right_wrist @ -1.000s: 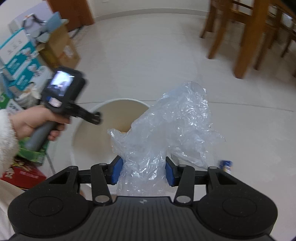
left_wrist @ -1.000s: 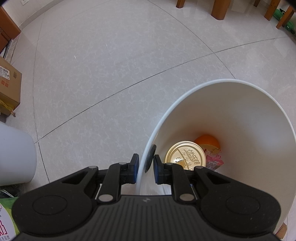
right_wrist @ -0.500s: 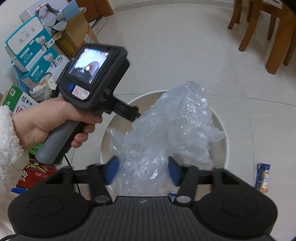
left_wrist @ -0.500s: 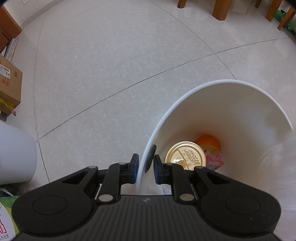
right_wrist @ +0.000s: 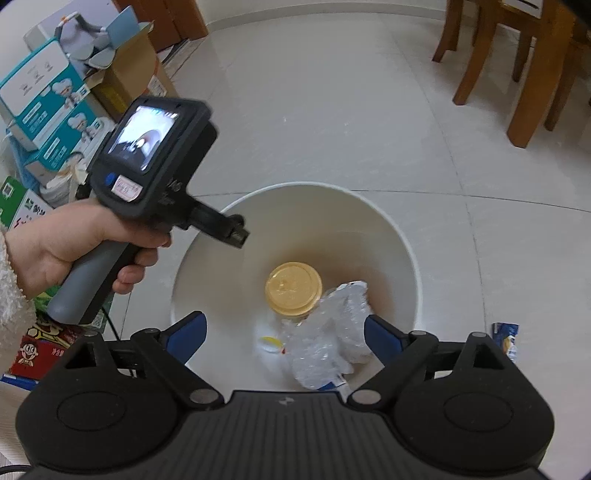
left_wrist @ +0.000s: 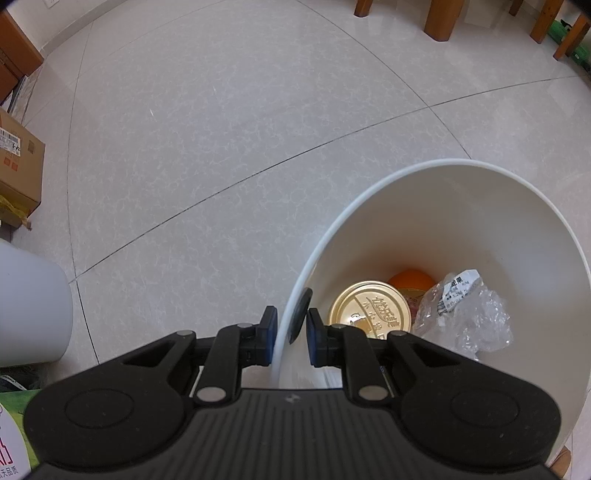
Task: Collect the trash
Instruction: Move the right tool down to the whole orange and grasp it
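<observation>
Left wrist view, left to right: cardboard box [left_wrist: 20,162] at far left edge, a white cylinder [left_wrist: 31,306] near left, tiled floor [left_wrist: 229,122] across the middle. Left gripper [left_wrist: 291,334] pinches the near-left rim of the white bin [left_wrist: 443,221], one blue pad outside the wall, one inside, jaws nearly closed on the rim. Inside the bin: gold lid [left_wrist: 370,310] at the bottom, an orange object [left_wrist: 412,278] just behind it, crumpled clear plastic bag [left_wrist: 469,317] to the right of the lid, resting on the bin bottom with a white printed label on top. Wooden furniture legs [left_wrist: 439,18] at far top right

Right wrist view, left to right: stacked boxes [right_wrist: 48,107] far left, a person's hand [right_wrist: 77,243] with a fuzzy white sleeve [right_wrist: 13,295] gripping the grey handle of the left gripper, whose back screen [right_wrist: 142,140] is lit and whose tip sits at the bin's left rim. Right gripper [right_wrist: 284,334] is spread wide above the near side of the bin; its jaws have just been opening, and neither blue finger [right_wrist: 186,334] touches the bag, which lies loose in the bin below, beside the gold lid. A small blue packet [right_wrist: 508,339] lies on the floor right of the bin. Wooden chair legs [right_wrist: 524,74] far right
</observation>
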Available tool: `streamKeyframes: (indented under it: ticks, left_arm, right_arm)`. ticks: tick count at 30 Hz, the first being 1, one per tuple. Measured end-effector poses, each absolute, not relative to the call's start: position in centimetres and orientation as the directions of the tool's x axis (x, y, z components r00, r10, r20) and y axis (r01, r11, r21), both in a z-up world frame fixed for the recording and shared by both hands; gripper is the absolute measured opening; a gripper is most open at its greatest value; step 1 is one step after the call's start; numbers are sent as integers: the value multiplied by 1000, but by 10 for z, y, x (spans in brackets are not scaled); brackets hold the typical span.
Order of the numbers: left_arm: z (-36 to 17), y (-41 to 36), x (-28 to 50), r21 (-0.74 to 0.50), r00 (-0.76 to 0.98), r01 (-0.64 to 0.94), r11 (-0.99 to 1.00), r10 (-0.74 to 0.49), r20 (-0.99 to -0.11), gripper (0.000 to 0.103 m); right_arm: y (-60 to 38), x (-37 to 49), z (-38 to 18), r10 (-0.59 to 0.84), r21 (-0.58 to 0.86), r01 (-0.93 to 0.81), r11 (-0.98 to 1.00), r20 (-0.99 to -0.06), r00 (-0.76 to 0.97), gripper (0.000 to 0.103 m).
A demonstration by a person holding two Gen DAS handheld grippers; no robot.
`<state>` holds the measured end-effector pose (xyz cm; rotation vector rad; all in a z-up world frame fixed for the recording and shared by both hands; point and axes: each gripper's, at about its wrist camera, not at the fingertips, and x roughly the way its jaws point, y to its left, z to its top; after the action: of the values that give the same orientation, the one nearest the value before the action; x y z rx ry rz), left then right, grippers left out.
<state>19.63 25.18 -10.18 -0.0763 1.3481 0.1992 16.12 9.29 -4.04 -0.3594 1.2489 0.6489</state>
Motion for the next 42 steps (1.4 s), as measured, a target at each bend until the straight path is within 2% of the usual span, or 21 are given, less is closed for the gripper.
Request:
streamKeyframes:
  ticks: [11, 23, 32, 42]
  left_arm:
    - [-102, 250, 196, 61, 209, -189, 980, 100, -973, 15]
    - [-101, 250, 196, 61, 207, -193, 979, 101, -973, 15]
    - [-102, 250, 196, 64, 205, -194, 979, 104, -973, 15]
    - [-102, 251, 197, 60, 203, -198, 978, 100, -974, 15]
  right_arm:
    - [47, 168, -37, 217, -3, -579, 815, -925, 311, 100]
    - [-69, 176, -81, 110, -37, -385, 922, -929, 354, 102]
    - [-202, 196, -139, -53, -97, -127, 987, -948, 313, 102]
    - [-327, 187, -214, -171, -110, 307, 945, -969, 178, 102]
